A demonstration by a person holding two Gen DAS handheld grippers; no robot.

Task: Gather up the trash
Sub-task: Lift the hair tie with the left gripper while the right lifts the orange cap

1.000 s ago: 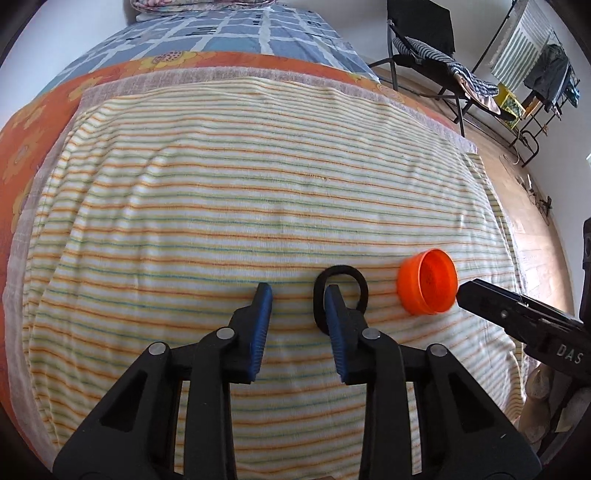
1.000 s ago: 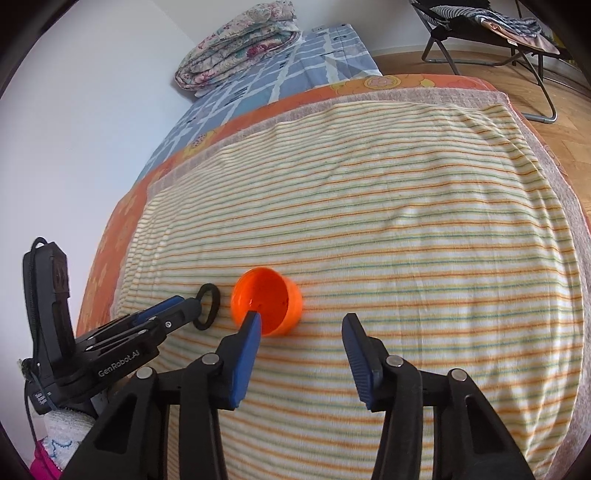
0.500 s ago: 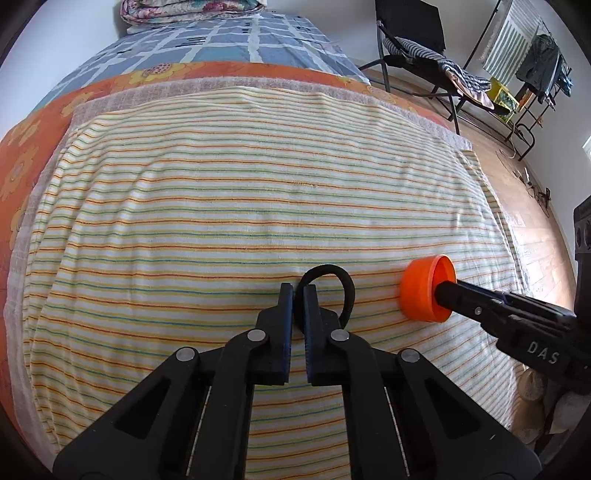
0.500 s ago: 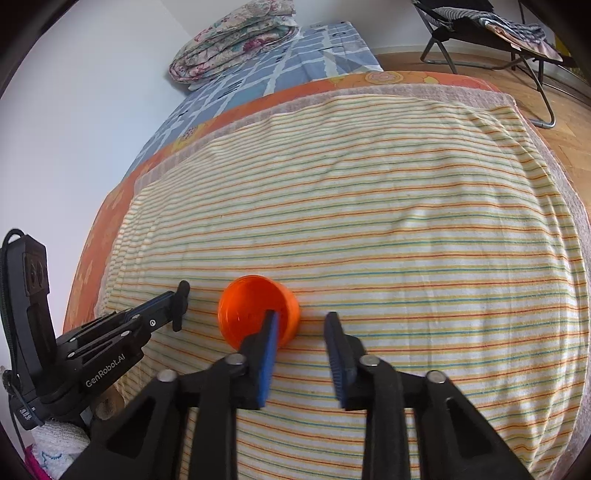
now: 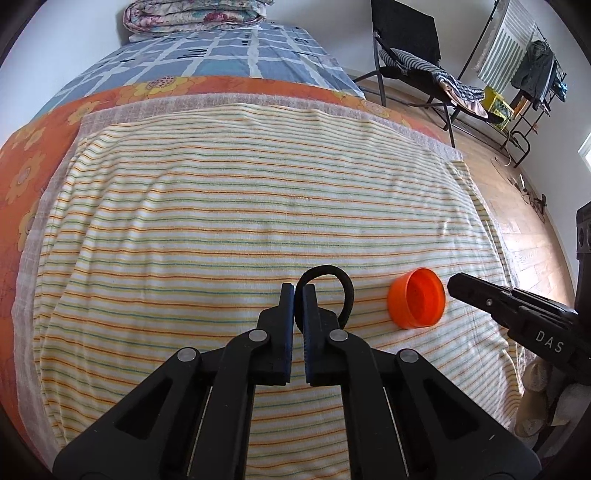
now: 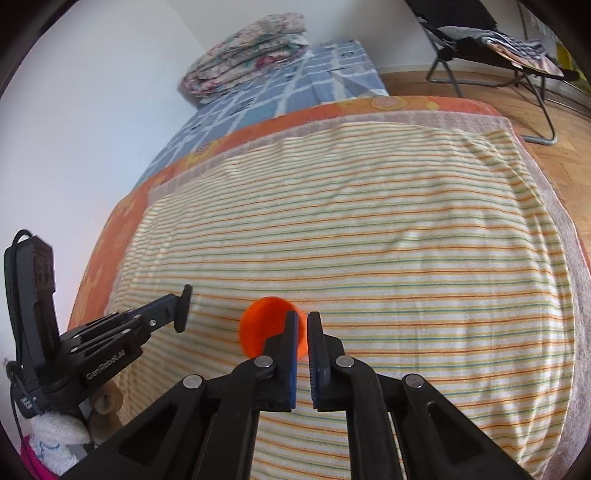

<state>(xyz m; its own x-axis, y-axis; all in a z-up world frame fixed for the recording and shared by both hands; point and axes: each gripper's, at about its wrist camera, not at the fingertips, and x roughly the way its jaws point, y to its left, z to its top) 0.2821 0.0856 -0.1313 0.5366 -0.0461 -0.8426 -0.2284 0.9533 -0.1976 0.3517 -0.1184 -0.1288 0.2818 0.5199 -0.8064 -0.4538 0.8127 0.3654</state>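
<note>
Grip confirmed on both sides. Left gripper (image 5: pixel 298 295) has its jaws closed on one side of the black hair tie (image 5: pixel 332 275), pinching the band at the tips so the rest of the loop stands free above the striped towel (image 5: pixel 240 206). Right gripper (image 6: pixel 303 325) has just closed on the wall of the orange cup (image 6: pixel 258 328), one finger inside the mouth and one outside; the cup lies on its side, which is why the wall is the part taken. Both items sit near each other at the near end of the towel, tie to the left, cup to the right. In my judgement both are ready to lift; a pinch this thin could slip on the cup. No bin is visible in either view. Beyond the towel: orange flowered sheet (image 5: pixel 37 147), blue checked cover (image 5: pixel 221 55), folded quilt (image 5: pixel 192 14). Folding chair (image 5: pixel 413 55) and clothes rack (image 5: pixel 532 74) stand on the wooden floor, well apart, obstructing nothing
</note>
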